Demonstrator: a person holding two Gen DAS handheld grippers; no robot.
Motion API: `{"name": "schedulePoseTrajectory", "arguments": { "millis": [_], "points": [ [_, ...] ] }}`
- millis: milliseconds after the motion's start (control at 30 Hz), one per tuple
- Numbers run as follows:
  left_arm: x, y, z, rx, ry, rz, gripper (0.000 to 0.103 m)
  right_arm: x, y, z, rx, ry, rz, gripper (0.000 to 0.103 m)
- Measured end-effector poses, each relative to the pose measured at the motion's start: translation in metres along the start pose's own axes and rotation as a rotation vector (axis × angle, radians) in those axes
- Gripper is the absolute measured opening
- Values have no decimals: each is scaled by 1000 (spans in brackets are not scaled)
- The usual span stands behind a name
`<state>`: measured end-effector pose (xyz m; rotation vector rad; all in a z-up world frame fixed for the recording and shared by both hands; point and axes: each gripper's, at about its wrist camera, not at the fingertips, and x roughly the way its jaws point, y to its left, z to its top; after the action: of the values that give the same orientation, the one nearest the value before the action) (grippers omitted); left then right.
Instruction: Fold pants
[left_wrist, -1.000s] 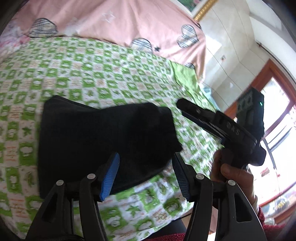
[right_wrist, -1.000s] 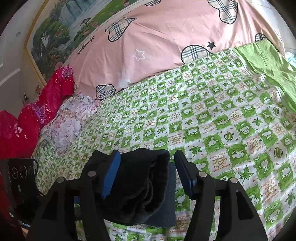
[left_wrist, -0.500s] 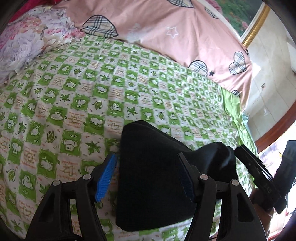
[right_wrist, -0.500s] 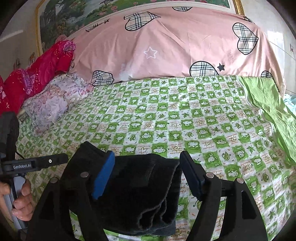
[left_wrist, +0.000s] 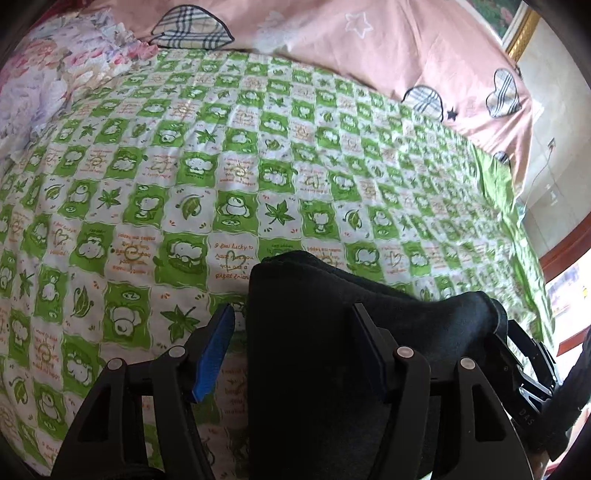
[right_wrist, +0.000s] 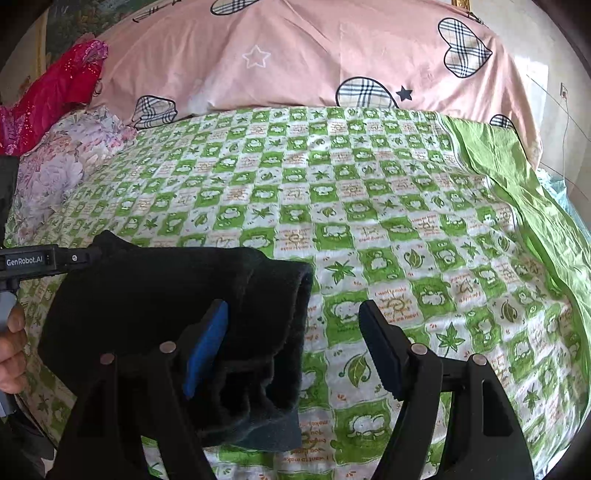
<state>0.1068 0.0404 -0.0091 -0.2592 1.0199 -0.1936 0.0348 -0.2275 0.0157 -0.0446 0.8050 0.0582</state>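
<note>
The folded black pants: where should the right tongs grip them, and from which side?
Grip the pants at the open stacked-layer end nearest the right tongs, coming in from the right. The layers show edge-on there, so one pinch likely catches the whole bundle.

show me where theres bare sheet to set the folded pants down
Bare green checked sheet stretches from the black pants to the pink quilt. Crowded: floral bedding at left, pants between both claws in front.

Black fleece-lined fabric pants (left_wrist: 317, 332), folded into a thick, stacked bundle, layered edges exposed at one end, lying flat on the green-and-white checked bed sheet (left_wrist: 258, 177).
</note>
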Motion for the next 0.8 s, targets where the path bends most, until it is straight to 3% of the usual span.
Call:
{"name": "schedulePoseTrajectory", "arguments": {
  "millis": [300,667,800],
  "points": [
    [25,3,0,-10,53,-41,66,18,-17,-19,14,4,15,74],
    [-24,19,-22,-90,5,-125,64,-2,-37,-23,149,1,117,74],
    [-34,20,-39,-99,19,-160,65,-7,-42,-25,211,12,194,74]
  ]
}}
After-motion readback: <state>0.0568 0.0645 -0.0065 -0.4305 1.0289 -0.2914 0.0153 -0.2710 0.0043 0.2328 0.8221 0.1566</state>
